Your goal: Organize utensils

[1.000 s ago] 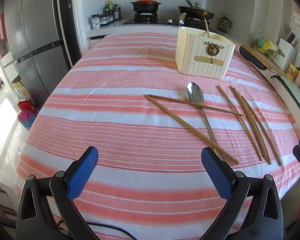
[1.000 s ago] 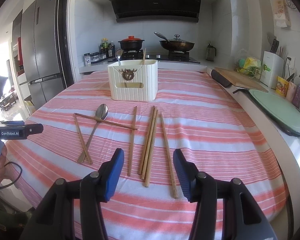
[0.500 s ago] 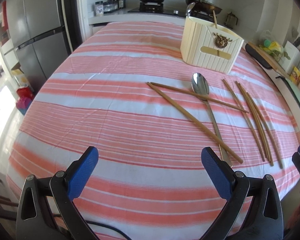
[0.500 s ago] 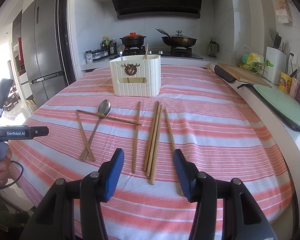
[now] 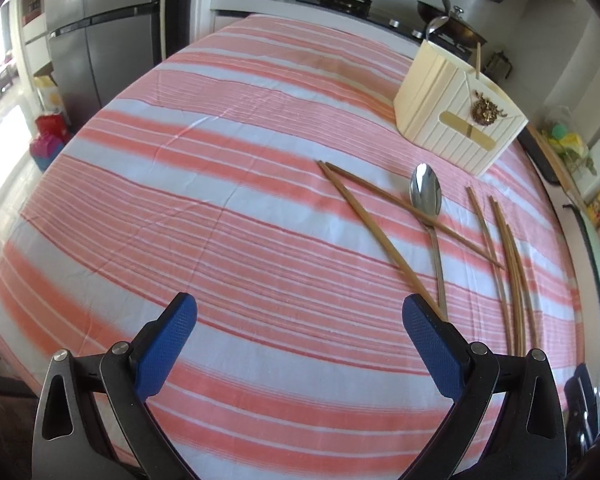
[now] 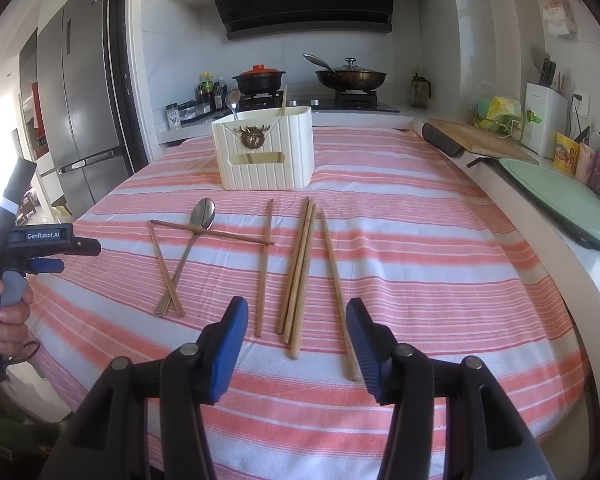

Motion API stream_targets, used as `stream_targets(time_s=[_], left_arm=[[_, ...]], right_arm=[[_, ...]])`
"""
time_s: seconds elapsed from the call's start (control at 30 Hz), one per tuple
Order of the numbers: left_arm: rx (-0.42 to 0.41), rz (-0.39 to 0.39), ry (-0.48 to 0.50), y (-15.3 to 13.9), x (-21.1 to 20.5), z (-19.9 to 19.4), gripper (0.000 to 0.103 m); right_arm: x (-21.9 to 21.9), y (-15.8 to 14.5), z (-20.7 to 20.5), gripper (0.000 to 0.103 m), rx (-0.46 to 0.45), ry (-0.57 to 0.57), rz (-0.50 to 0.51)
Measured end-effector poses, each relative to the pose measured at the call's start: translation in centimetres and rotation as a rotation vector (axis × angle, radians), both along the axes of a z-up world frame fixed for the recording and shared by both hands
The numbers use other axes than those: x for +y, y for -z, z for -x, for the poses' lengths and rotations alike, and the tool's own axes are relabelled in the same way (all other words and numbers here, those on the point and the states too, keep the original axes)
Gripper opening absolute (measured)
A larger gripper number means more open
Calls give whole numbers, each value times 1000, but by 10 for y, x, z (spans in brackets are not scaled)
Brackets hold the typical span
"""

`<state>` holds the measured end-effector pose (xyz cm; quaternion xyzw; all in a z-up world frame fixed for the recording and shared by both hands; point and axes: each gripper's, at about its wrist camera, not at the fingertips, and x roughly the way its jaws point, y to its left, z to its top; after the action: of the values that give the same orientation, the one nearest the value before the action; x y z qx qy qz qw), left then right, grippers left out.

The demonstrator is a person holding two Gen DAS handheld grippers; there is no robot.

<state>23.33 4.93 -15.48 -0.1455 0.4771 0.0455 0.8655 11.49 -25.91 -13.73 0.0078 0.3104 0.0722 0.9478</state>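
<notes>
A cream utensil holder (image 6: pixel 265 151) stands on the striped table, also in the left wrist view (image 5: pixel 458 112); a spoon and a chopstick stick out of it. A metal spoon (image 6: pixel 192 244) (image 5: pixel 428 208) lies on the cloth with two crossed chopsticks (image 6: pixel 164 268) (image 5: pixel 374 226). Several more wooden chopsticks (image 6: pixel 300 268) (image 5: pixel 508 264) lie side by side to its right. My left gripper (image 5: pixel 300 320) is open and empty above the near table edge. My right gripper (image 6: pixel 296 320) is open and empty, just short of the near chopstick ends.
The table wears a pink and white striped cloth (image 6: pixel 420 240). A stove with a pot (image 6: pixel 260 80) and a pan (image 6: pixel 350 76) stands behind. A fridge (image 6: pixel 84 120) stands at left. A cutting board (image 6: pixel 480 140) and green tray (image 6: pixel 560 200) lie on the right counter.
Both grippers have moved forward over the table and now look down on it more steeply. The utensils have not moved. Both jaws stay open.
</notes>
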Motion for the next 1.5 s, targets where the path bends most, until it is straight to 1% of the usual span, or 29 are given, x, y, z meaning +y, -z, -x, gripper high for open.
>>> stream_targets(time_s=[0.13,0.27,0.33,0.4,0.43,0.47,0.53,0.63,0.7,0.73,0.8,0.83,0.87,0.9,0.93,0.97,1.03,1.1,1.23,1.33,1.4,1.43,1.47,1.5], left_arm=[[33,-22,-12,8,-12,-30,102],[81,-41,-37,23,-29,-62,102],[93,-86,-36,31,-39,-72,102],[102,-164,-38,39,-49,-76,102],[91,-209,-34,41,-53,-75,103],[70,-229,-28,41,-55,-73,103],[61,-235,-23,41,-55,-69,103],[58,-234,7,41,-49,-63,103],[60,-239,34,39,-42,-56,103],[64,-241,49,39,-38,-54,103],[72,-252,72,38,-28,-50,103],[75,-254,82,38,-23,-48,103],[79,-254,89,38,-18,-47,103],[83,-252,96,37,-13,-46,103],[87,-249,103,37,-8,-45,103],[92,-247,111,38,-4,-44,103],[99,-242,130,38,2,-43,103],[102,-251,154,38,6,-41,103],[102,-304,229,35,9,-37,103],[106,-359,273,32,11,-39,102],[114,-360,256,28,16,-39,102],[121,-338,236,27,19,-38,102],[130,-308,211,26,21,-36,102],[141,-279,178,26,21,-33,102]], right_arm=[[1,-2,1,52,-8,-1,-7],[-2,-3,-2,52,-5,-4,-13],[-10,-5,-5,52,-5,27,0],[-21,-6,-13,52,3,55,36],[-26,-6,-18,52,13,63,56],[-31,-5,-24,52,25,73,75],[-37,0,-38,52,66,69,105],[-39,11,-62,52,136,18,108],[-39,21,-79,46,181,-24,72],[-37,25,-87,40,201,-42,63],[-30,34,-101,40,240,-92,77],[-23,41,-106,40,268,-121,108],[-17,47,-112,36,290,-145,148],[-12,52,-115,29,303,-158,185],[-9,51,-116,22,279,-160,197],[-9,51,-120,8,291,-149,210],[-13,50,-126,7,286,-102,240],[-27,47,-129,7,277,-31,271],[-68,47,-123,7,317,105,245],[-87,47,-106,7,339,152,210],[-94,45,-95,8,336,168,183],[-95,45,-92,15,337,169,169],[-95,45,-89,28,336,168,159],[-95,44,-86,34,330,170,157]])
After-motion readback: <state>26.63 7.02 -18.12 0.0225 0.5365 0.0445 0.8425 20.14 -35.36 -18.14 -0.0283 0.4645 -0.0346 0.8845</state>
